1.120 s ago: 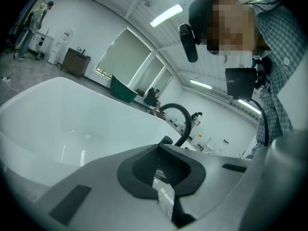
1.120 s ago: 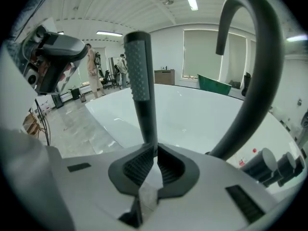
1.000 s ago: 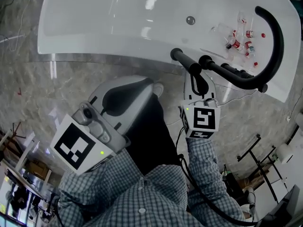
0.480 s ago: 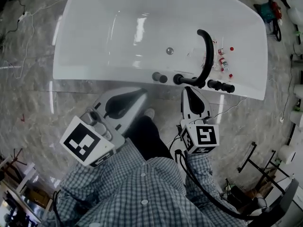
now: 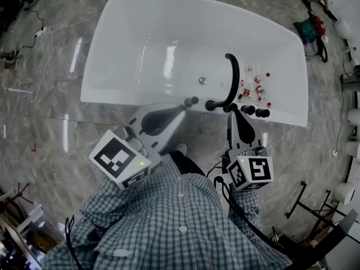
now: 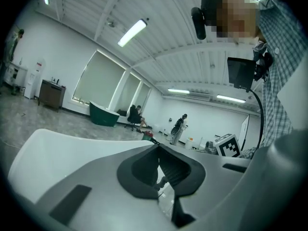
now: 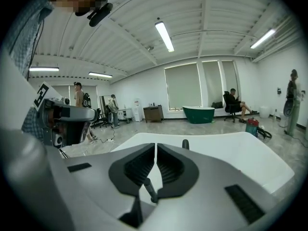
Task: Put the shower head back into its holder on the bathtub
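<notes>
The white bathtub (image 5: pixel 140 97) lies across the top of the head view. A black arched spout (image 5: pixel 232 75) and several black knobs and fittings (image 5: pixel 256 111) stand on its near rim; I cannot tell which of them is the shower head. My left gripper (image 5: pixel 181 110) hangs above the floor just short of the rim, jaws together and empty (image 6: pixel 158 148). My right gripper (image 5: pixel 232 112) points at the fittings beside the spout, also shut on nothing (image 7: pixel 156 146). In the right gripper view the tub (image 7: pixel 231 148) lies beyond the jaws.
Small red-capped bottles (image 5: pixel 254 88) lie inside the tub by the spout. Marble floor (image 5: pixel 50 122) surrounds the tub, with cables (image 5: pixel 45 30) at upper left and a black rack (image 5: pixel 306 207) at lower right. People and a green tub (image 7: pixel 199 113) are far across the hall.
The tub has shrunk and slid further off in the head view as the person rose. Both grippers have lifted away from the rim, still shut.
</notes>
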`<state>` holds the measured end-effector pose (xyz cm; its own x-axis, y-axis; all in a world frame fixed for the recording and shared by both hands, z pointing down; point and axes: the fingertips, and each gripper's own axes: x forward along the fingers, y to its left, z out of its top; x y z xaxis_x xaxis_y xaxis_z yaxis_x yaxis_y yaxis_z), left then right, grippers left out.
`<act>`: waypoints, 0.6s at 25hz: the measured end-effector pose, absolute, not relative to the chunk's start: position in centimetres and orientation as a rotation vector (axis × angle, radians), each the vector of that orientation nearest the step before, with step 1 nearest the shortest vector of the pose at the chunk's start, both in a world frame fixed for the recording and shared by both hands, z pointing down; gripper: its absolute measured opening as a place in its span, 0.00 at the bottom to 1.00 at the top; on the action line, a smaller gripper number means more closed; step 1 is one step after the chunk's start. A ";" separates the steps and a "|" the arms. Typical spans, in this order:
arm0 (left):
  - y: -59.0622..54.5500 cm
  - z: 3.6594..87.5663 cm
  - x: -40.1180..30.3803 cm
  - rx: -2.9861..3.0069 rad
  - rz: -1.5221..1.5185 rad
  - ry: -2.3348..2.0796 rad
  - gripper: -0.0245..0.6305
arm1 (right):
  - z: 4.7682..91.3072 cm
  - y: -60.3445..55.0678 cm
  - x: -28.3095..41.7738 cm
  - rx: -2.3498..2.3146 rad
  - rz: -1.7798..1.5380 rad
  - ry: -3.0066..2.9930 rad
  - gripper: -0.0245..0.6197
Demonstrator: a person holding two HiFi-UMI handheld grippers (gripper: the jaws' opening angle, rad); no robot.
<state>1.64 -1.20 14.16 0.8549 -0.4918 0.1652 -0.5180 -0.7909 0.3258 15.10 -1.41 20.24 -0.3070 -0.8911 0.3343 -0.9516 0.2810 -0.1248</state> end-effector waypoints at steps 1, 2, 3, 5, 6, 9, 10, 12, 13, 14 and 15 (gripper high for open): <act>-1.1 13.7 1.5 2.676 0.097 -0.755 0.05 | 19.7 -1.1 14.9 1.723 0.455 -2.357 0.08; -1.0 13.4 1.4 2.683 0.098 -0.754 0.05 | 19.3 -0.8 14.7 1.729 0.461 -2.369 0.08; -0.8 13.3 1.3 2.687 0.103 -0.754 0.05 | 18.9 -0.4 14.4 1.733 0.466 -2.381 0.08; -0.4 13.0 1.2 2.696 0.111 -0.751 0.05 | 18.3 0.2 14.1 1.738 0.473 -2.403 0.08; -0.4 12.6 1.3 2.705 0.108 -0.749 0.05 | 18.0 0.3 14.0 1.741 0.474 -2.410 0.08; -0.5 11.4 1.2 2.735 0.081 -0.750 0.05 | 17.1 0.1 13.7 1.741 0.469 -2.427 0.07; -0.6 11.2 1.0 2.739 0.075 -0.752 0.05 | 16.9 0.0 13.4 1.740 0.467 -2.436 0.07; -0.6 11.0 0.7 2.741 0.074 -0.754 0.05 | 16.3 -0.2 12.9 1.737 0.463 -2.455 0.07; -0.6 11.0 0.6 2.740 0.076 -0.754 0.05 | 16.1 -0.3 12.7 1.737 0.462 -2.462 0.07; -0.6 11.0 0.5 2.739 0.079 -0.754 0.05 | 15.9 -0.2 12.5 1.737 0.460 -2.467 0.07; -0.6 11.1 0.4 2.739 0.079 -0.754 0.05 | 15.8 -0.2 12.4 1.736 0.458 -2.470 0.07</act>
<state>0.40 -0.57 11.06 0.8607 -0.4919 0.1311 -0.5084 -0.8177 0.2700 12.42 -0.22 15.83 -0.3508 -0.9048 0.2413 -0.9312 0.3096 -0.1925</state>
